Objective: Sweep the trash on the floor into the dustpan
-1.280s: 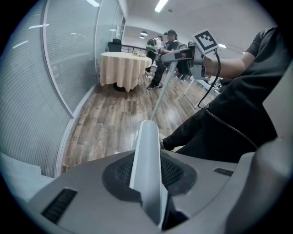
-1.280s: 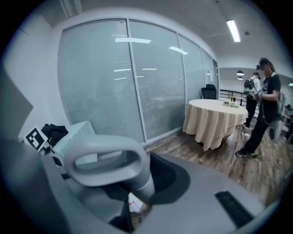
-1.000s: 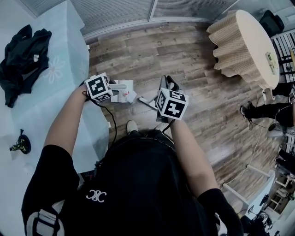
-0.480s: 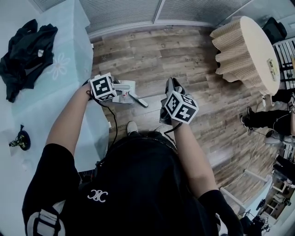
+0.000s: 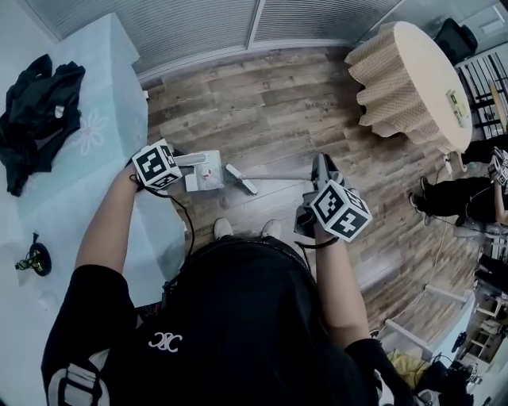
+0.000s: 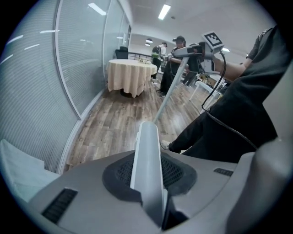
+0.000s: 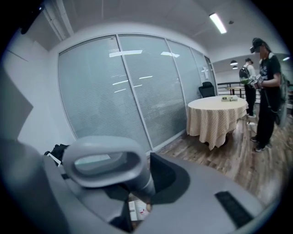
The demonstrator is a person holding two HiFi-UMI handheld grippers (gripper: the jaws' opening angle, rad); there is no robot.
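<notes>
My left gripper [image 5: 184,162] is shut on the pale handle [image 6: 146,160] of a grey dustpan [image 5: 203,171], which rests on the wood floor by the blue table. White and red trash [image 5: 209,174] lies inside it. My right gripper [image 5: 320,170] is shut on the looped grey end [image 7: 104,165] of the broom's handle. The long pole [image 5: 278,178] slants left and down to the broom head [image 5: 240,179], just right of the dustpan's mouth. In the left gripper view the pole [image 6: 170,91] rises to my right gripper [image 6: 198,49]. Below the right jaws the trash [image 7: 137,210] shows.
A table with a light blue cloth [image 5: 87,143] stands at the left, with black clothing [image 5: 36,103] on it. A round table with a beige cloth [image 5: 405,75] is at the far right. People [image 5: 464,194] stand beyond it. A glass wall with blinds [image 5: 238,20] runs along the far side.
My right gripper has moved right and nearer to my body, so the pole leans more. The broom head stays by the dustpan's mouth. Left gripper and dustpan shifted slightly left.
</notes>
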